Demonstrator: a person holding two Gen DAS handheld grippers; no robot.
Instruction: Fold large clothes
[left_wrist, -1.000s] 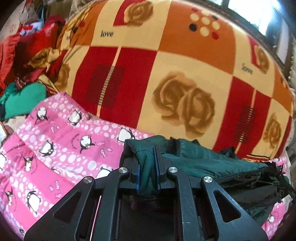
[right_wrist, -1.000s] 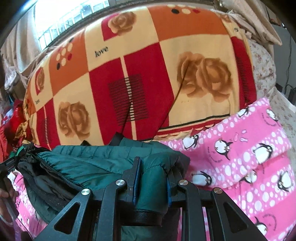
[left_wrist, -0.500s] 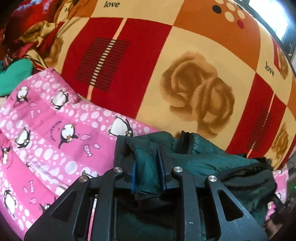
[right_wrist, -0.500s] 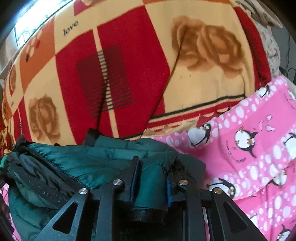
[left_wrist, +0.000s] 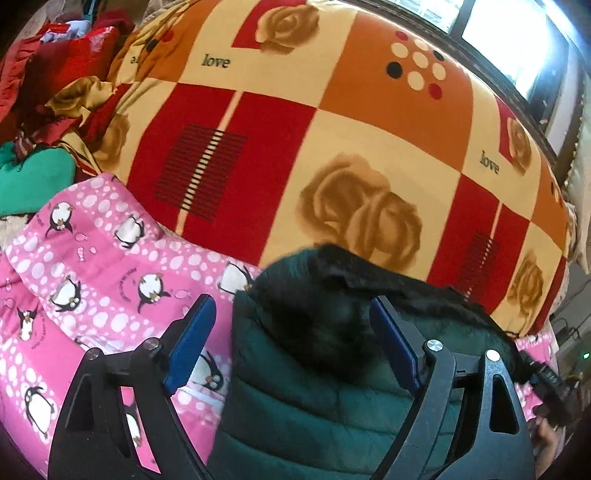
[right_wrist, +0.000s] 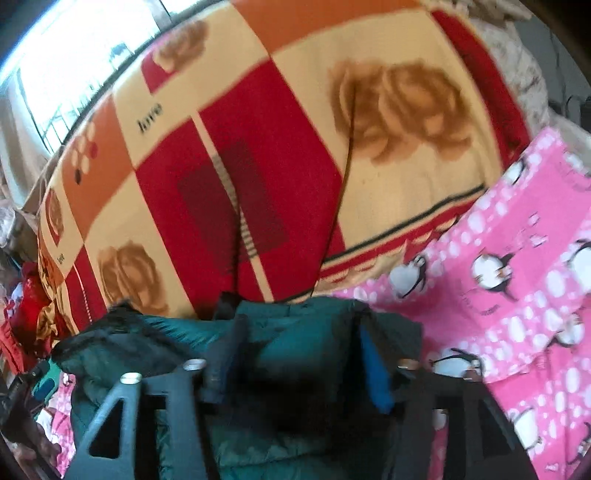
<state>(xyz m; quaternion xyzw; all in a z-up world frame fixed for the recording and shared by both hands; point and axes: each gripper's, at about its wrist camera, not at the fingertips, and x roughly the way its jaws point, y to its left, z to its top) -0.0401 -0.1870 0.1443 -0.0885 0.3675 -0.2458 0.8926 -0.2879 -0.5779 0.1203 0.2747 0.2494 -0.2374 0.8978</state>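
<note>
The jaws of the left gripper (left_wrist: 291, 332) are being opened wide, and the dark green padded jacket (left_wrist: 317, 387) is seen lying loose between them, no longer pinched. The right gripper (right_wrist: 299, 354) is being opened too, with the jacket (right_wrist: 295, 343) between its jaws. Under both, a pink penguin-print quilt (left_wrist: 96, 258) is spread; beyond the tips, a red, orange and cream rose-patterned blanket (left_wrist: 332, 147) is laid. Bright windows (left_wrist: 509, 33) are seen behind it.
</note>
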